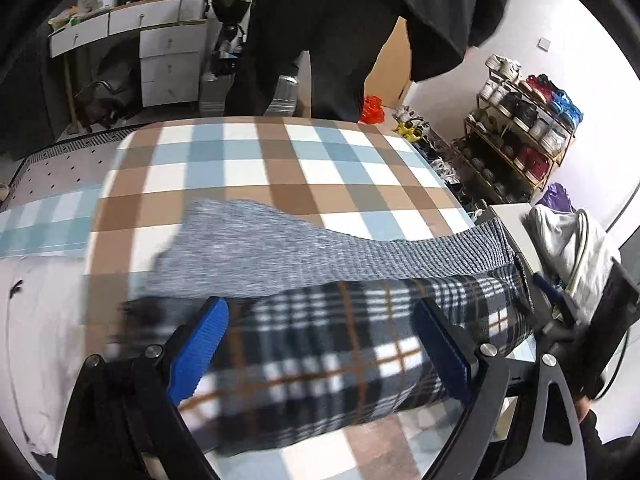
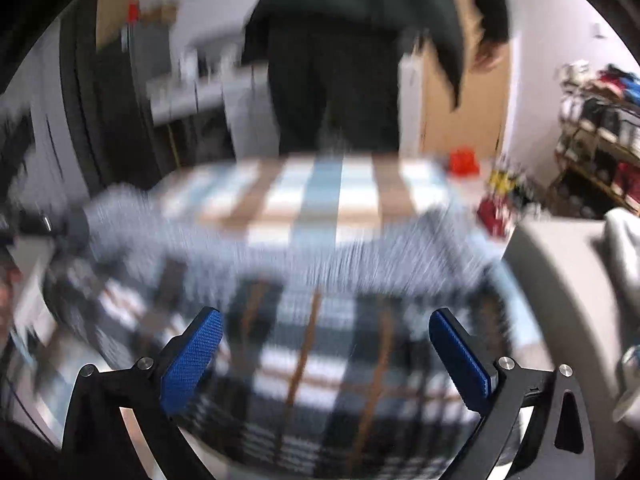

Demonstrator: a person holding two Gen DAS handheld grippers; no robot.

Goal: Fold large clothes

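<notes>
A garment lies on the checked bed cover (image 1: 280,152). Its dark plaid part (image 1: 320,340) runs under my left gripper (image 1: 320,316), and a grey ribbed knit part (image 1: 320,248) lies just beyond it. The left gripper is open, its blue fingers (image 1: 200,352) spread on either side of the plaid cloth. In the right wrist view, which is blurred by motion, the plaid part (image 2: 320,360) and grey knit (image 2: 320,256) show too. My right gripper (image 2: 326,328) is open above the plaid cloth, holding nothing.
A person in dark clothes (image 1: 340,20) stands at the far side of the bed. A shoe rack (image 1: 520,128) stands at the right wall. A white cloth pile (image 1: 568,248) lies on a side table at the right. A white desk (image 1: 132,40) stands at the back left.
</notes>
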